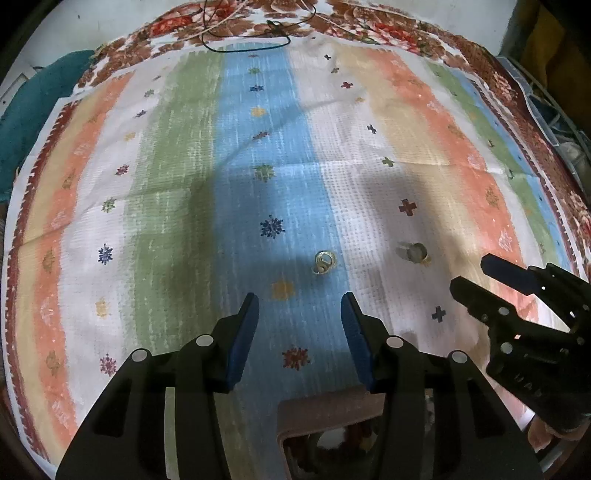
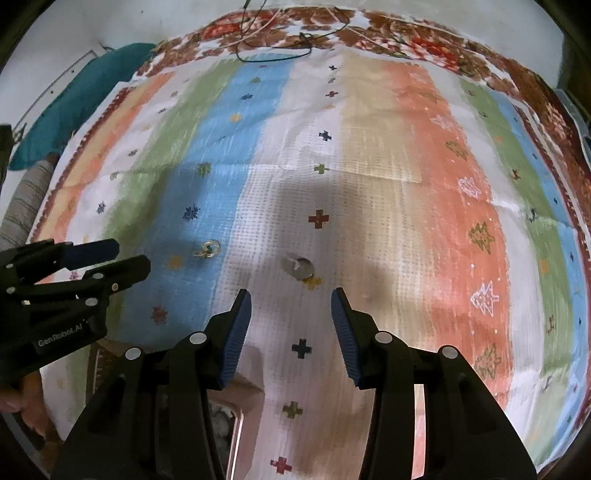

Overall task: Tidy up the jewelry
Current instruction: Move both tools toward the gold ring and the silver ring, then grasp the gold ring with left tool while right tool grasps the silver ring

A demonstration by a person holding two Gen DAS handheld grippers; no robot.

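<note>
A small gold ring-like piece lies on the blue stripe of the striped cloth, just ahead of my open, empty left gripper. It also shows in the right wrist view. A second piece, silvery with a clear stone, lies on the white stripe to its right. In the right wrist view this piece sits just ahead of my open, empty right gripper. A brown jewelry box sits under the left gripper, its corner showing in the right wrist view.
A black cord and a thin light string lie at the cloth's far edge on a floral sheet. A teal cloth lies at the far left. The right gripper reaches in from the right in the left wrist view.
</note>
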